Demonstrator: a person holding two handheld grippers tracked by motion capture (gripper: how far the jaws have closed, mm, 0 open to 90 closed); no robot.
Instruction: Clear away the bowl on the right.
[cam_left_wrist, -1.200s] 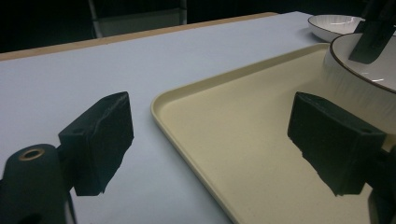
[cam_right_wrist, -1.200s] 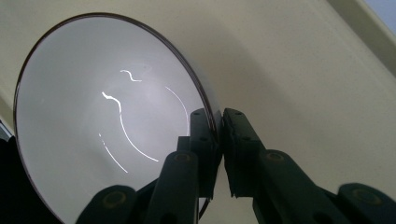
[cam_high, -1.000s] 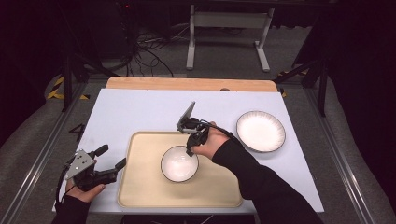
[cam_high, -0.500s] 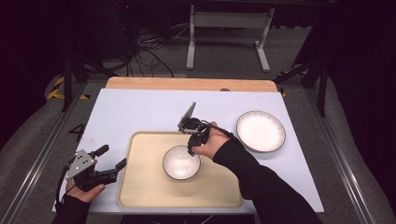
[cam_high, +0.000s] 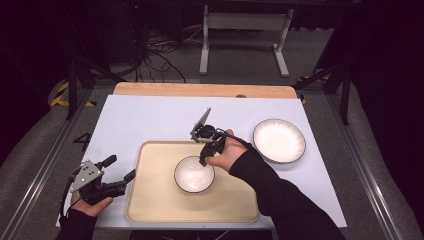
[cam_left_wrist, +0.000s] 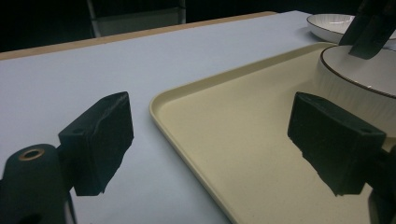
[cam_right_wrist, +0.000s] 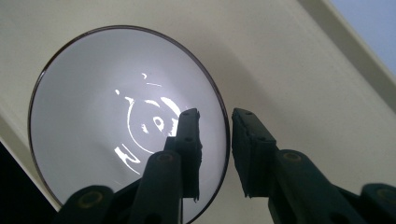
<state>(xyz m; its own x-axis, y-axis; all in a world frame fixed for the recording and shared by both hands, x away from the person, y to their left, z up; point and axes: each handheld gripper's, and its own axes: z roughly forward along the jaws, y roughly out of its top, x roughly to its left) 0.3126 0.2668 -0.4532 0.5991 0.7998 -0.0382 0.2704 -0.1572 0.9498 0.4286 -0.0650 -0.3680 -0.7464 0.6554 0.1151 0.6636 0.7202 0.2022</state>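
At the left edge of the desk (cam_high: 150, 115), the left claw (cam_high: 119, 170) is resting low, just beside the tray (cam_high: 150, 200). Its jaws are standing wide apart and are grasping nothing; in the left gripper view the tray's corner is lying between them.

In the middle, the bowl (cam_high: 194, 174) is sitting on the tray, a little toward its far side. The right claw (cam_right_wrist: 215, 140) is reaching down over the bowl's rim, with one jaw inside and one outside. A small gap is showing on each side of the rim, so I judge it released, not yet clenched.

The bowl looks like glazed ceramic, so it is probably stiff, rather heavy, slippery and fragile. The rim is thin, and a firm grip there, deep over the wall, seems the best hold.

At the right, a plate (cam_high: 279, 140) is lying on the desk, well apart from the tray.
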